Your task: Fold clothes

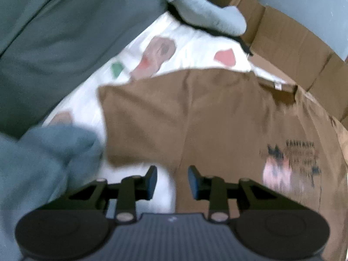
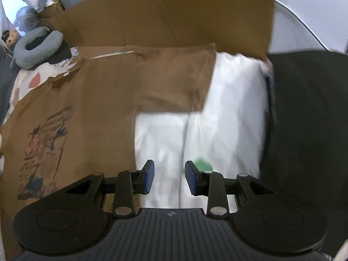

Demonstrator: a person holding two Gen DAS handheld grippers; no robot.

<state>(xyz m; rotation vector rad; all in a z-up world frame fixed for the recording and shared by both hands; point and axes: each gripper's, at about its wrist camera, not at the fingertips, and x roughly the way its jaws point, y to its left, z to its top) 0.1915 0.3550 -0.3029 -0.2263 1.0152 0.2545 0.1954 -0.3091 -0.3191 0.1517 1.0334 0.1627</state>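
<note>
Brown cotton fills the left wrist view: a T-shirt (image 1: 217, 119) lies flat on a white patterned sheet (image 1: 187, 43), its sleeve reaching toward nine o'clock and its printed graphic at three o'clock; the left gripper (image 1: 172, 181) hangs over the shirt's edge, jaws apart with nothing between them; a grey neck pillow (image 1: 206, 10) sits at twelve o'clock beside cardboard (image 1: 293, 43). From the right wrist, the shirt spreads from nine o'clock to centre; the right gripper (image 2: 169, 177) hovers over bare sheet, jaws released and empty.
</note>
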